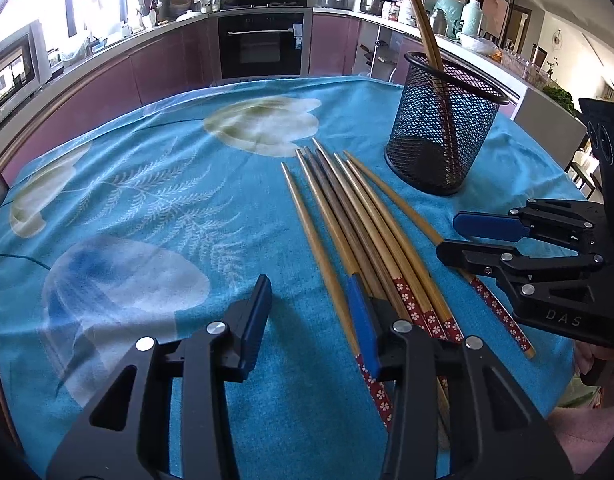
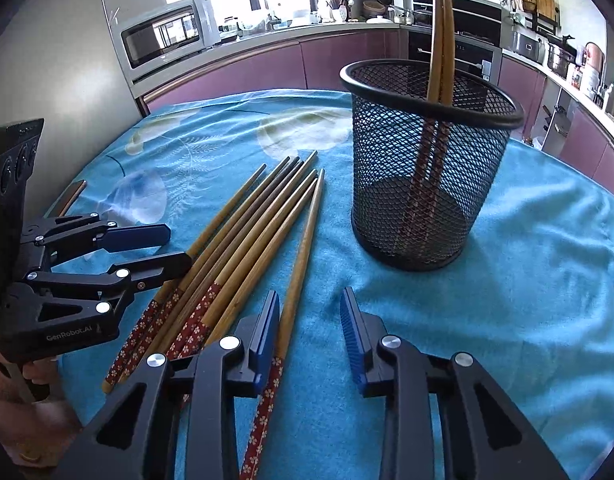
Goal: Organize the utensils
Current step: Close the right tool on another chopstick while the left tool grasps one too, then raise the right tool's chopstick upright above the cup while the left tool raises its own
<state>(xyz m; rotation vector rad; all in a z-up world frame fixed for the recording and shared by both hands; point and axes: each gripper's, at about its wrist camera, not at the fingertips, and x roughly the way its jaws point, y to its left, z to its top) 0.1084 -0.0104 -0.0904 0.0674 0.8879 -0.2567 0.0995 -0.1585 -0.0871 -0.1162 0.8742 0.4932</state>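
Several wooden chopsticks [image 1: 367, 220] [image 2: 251, 228] with red flowered handles lie fanned out on the blue tablecloth. A black mesh cup [image 1: 447, 128] [image 2: 427, 168] stands upright behind them, with two chopsticks [image 1: 421, 16] [image 2: 441, 32] leaning inside it. My left gripper [image 1: 311, 320] [image 2: 179, 246] is low over the left side of the fan. Its jaws are open, and the leftmost chopstick lies just inside its right pad. My right gripper [image 2: 309, 328] [image 1: 451, 238] is open at the right side of the fan, with the outermost chopstick lying beside its left pad.
The tablecloth [image 1: 147, 200] covers a round table whose far edge drops off towards purple kitchen cabinets, an oven [image 1: 263, 44] and a microwave [image 2: 167, 32]. A person's hand [image 2: 27, 380] holds the left gripper's handle.
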